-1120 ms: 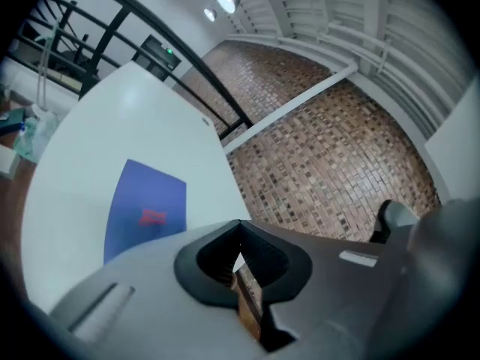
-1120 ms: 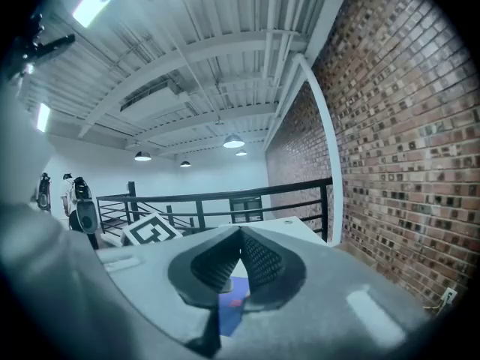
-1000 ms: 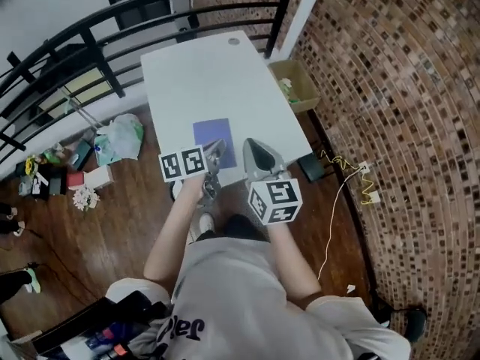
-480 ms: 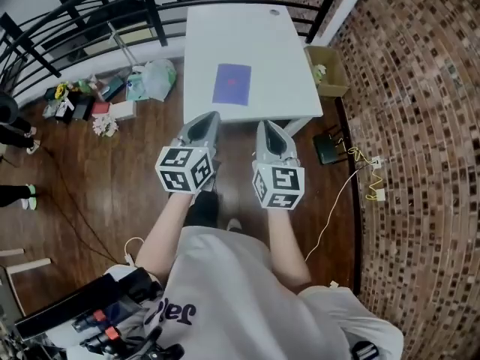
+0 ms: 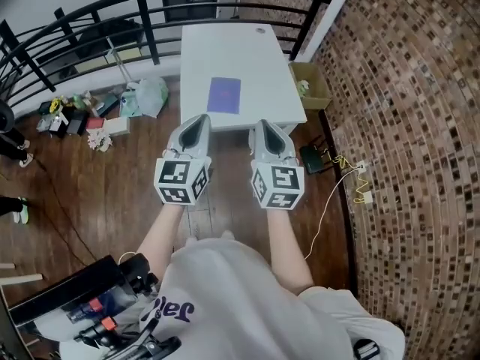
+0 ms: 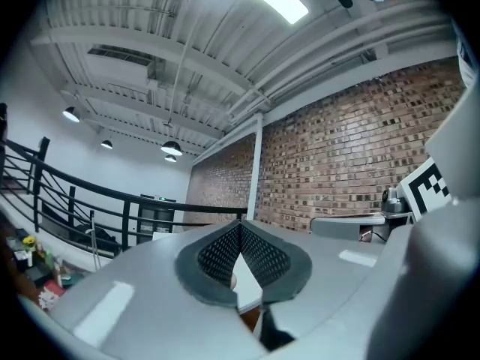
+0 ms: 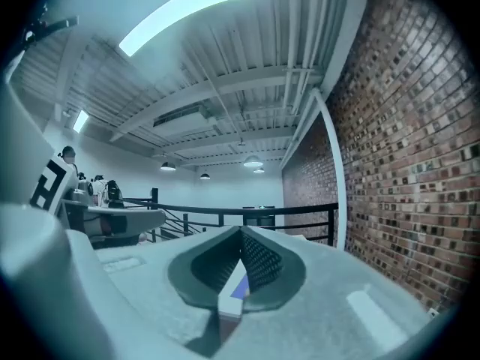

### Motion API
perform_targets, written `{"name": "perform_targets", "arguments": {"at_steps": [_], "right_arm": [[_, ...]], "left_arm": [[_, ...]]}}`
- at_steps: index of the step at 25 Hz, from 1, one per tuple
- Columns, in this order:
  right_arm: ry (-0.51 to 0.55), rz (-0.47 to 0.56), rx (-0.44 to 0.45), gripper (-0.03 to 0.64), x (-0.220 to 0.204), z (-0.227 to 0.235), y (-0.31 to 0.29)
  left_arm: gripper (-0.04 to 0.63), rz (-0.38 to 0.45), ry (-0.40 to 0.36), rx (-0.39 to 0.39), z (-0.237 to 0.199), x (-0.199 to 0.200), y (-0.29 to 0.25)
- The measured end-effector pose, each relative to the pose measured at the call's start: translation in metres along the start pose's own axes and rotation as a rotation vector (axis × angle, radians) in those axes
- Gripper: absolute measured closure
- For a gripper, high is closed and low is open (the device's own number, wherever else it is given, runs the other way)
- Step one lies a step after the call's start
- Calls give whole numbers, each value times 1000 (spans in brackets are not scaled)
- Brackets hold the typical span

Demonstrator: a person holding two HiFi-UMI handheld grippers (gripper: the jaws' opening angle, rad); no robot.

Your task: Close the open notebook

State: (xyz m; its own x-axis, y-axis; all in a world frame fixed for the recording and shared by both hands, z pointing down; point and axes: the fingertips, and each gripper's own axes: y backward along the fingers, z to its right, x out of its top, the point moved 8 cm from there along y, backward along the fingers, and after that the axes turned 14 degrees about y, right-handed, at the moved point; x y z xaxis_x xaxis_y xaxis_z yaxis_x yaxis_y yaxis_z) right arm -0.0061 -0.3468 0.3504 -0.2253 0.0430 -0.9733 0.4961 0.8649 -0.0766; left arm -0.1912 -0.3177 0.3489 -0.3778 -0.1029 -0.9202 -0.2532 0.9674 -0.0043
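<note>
1. The notebook [image 5: 224, 95], a thin purple rectangle, lies flat on the table. It is ahead of both grippers, well beyond their tips, on a line that runs between the two. Only one plain purple face shows.
2. A curved wall of small red-brown bricks [image 5: 405, 126] fills the space to the outer side of the right gripper.
3. A dark wooden plank floor [image 5: 97, 193] spreads beneath and to the outer side of the left gripper.
4. A black metal railing [image 5: 97, 13] curves past the far end of the table, ahead of the left gripper.
5. The white rectangular table [image 5: 225, 51] stands directly ahead, with its near edge just past both grippers' tips.
6. The left gripper [image 5: 196, 121], grey with a marker cube at its rear, is held off the table. It is clenched, with its ribbed pads meeting at the tips and nothing between them.
7. The right gripper [image 5: 266, 124], of the same build, is held beside it, level with it and apart from it. It is also clenched and empty. A sliver of the table and notebook shows through the gap at the base of its jaws.
8. An open tan cardboard box [image 5: 310, 85] sits on the floor against the table's side, ahead of the right gripper.
9. A pale green plastic bag [image 5: 146, 96] lies ahead of the left gripper, beside the table.
10. A thin yellow cable [image 5: 360, 190] trails near the brick wall, to the outer side of the right gripper.
</note>
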Motion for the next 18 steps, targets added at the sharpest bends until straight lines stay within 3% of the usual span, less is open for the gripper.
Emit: {"name": "perform_targets", "arguments": {"at_steps": [9, 18], "right_arm": [[11, -14, 43, 626, 3, -45, 7], [-2, -17, 23, 626, 8, -63, 15]], "left_arm": [[578, 18, 19, 16, -20, 7, 21], [578, 2, 38, 19, -36, 6, 45]]}}
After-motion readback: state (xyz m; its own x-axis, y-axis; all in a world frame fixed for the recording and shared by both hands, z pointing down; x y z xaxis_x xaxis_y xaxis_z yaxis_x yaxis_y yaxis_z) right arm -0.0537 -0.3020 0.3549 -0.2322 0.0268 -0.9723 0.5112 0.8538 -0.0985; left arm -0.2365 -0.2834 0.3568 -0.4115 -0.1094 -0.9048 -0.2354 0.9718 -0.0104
